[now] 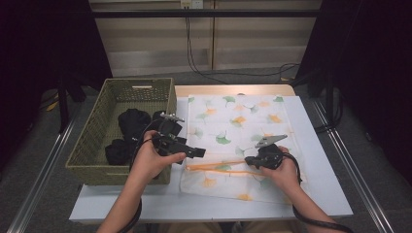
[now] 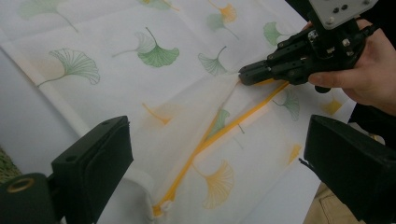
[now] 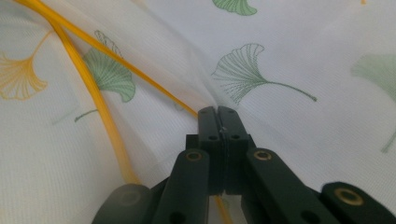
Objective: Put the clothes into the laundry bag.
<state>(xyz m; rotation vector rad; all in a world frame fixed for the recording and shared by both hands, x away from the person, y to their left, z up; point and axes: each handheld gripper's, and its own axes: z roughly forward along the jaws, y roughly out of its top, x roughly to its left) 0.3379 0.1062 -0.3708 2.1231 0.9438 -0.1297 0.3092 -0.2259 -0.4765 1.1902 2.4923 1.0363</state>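
On the counter (image 1: 311, 194), the white mesh bag (image 1: 233, 126) with ginkgo leaves lies flat beside the green basket (image 1: 92, 145), and its orange zipper (image 1: 214, 167) runs along the near part of it. Your right gripper (image 1: 248, 161) has its jaws pressed together, pinching the bag's fabric at the zipper's end. Your left gripper (image 1: 197, 152) hovers above the bag's left edge with the jaws spread wide, and nothing is between them.

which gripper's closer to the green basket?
Left. The left gripper hovers just off the green basket's right wall; the right gripper is farther right, pinching the white laundry bag.
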